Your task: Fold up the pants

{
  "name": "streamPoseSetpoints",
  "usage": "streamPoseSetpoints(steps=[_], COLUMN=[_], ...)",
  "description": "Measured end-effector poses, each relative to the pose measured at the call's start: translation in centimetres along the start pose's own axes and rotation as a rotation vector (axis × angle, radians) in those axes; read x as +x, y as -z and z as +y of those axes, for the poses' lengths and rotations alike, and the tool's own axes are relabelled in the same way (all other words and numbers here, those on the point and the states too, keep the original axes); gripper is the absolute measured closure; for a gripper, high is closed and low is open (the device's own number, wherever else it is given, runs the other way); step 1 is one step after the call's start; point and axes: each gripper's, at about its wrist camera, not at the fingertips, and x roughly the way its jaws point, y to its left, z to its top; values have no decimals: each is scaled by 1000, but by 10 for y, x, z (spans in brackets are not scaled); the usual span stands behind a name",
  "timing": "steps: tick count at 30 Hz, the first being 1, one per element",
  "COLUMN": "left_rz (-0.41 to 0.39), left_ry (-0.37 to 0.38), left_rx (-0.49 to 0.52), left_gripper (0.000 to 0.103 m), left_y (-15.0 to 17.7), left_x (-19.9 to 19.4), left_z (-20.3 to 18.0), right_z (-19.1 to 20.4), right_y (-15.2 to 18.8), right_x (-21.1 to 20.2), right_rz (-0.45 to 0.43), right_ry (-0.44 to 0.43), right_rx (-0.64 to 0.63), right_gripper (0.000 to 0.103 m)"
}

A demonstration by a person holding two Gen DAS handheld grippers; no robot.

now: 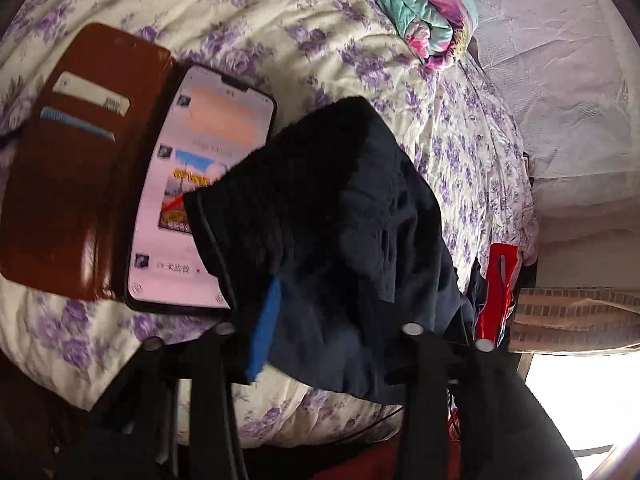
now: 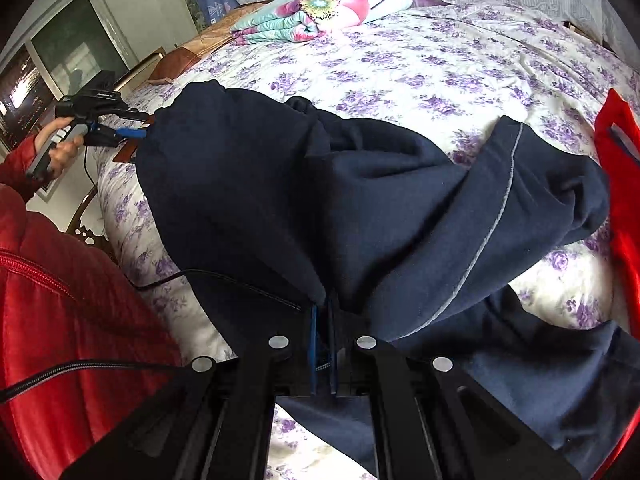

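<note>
Black linkage arms of the right tool (image 2: 323, 344) fill the bottom of the right wrist view — blue pads together, clamped on a fold of the navy pants (image 2: 320, 200). Pants lie bunched across the floral bedsheet (image 2: 440, 64), one leg with a pale side seam running off to the right, waist end heaped toward the left.

Left tool (image 1: 320, 312) — fingers partly apart, pants fabric draped between and over them; blue pad (image 1: 264, 332) of one finger shows against the cloth, the other finger is covered, so cannot tell if the pads actually press on it. From the right wrist view the left tool sits at the far left edge of the pants, held by a hand (image 2: 60, 148) in a red sleeve (image 2: 18, 164).

Phone (image 1: 200, 184) in an open brown wallet case (image 1: 76, 160) lies on the bed, screen lit, its corner under the pants. Red item (image 1: 496, 292) beside the pants on the other side. Folded floral quilt (image 2: 320, 10) well apart at the far end of the bed.
</note>
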Motion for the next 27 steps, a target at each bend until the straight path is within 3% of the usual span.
streamPoseSetpoints(steps=[3,6,9,11,12,15,18,20,23,27], left_rz=[-8,-40,-51,-65,-74,-108,-141,-118,-71,-99], left_ry=[97,69,62,12,-10,49,43,46,-41,-53], left_rx=[-47,-36,-44,-50,-46,-11,47,33,27,10], left_gripper=[51,43,43,52,72,85,85,85,85,81], left_y=[7,3,-5,-11,-13,-12,-2,3,6,11], left_x=[10,21,39,49,50,27,-6,-16,3,7], left_z=[-7,-20,-29,-29,-29,-27,-24,-10,10,14], right_z=[2,1,0,0,1,5,13,22,27,3], right_y=[-2,-2,-1,-1,-1,-4,-5,1,14,21], right_x=[2,3,2,0,-2,-15,-26,-22,6,33], right_rz=[8,12,7,-4,-10,-44,-48,-9,72,112], right_ry=[-4,-9,-8,-3,-1,-10,-49,-86,-115,-190], right_rx=[-19,-23,-13,-6,-5,-7,-26,-44,-33,97], right_gripper=[98,98,98,98,98,98,98,98,98,98])
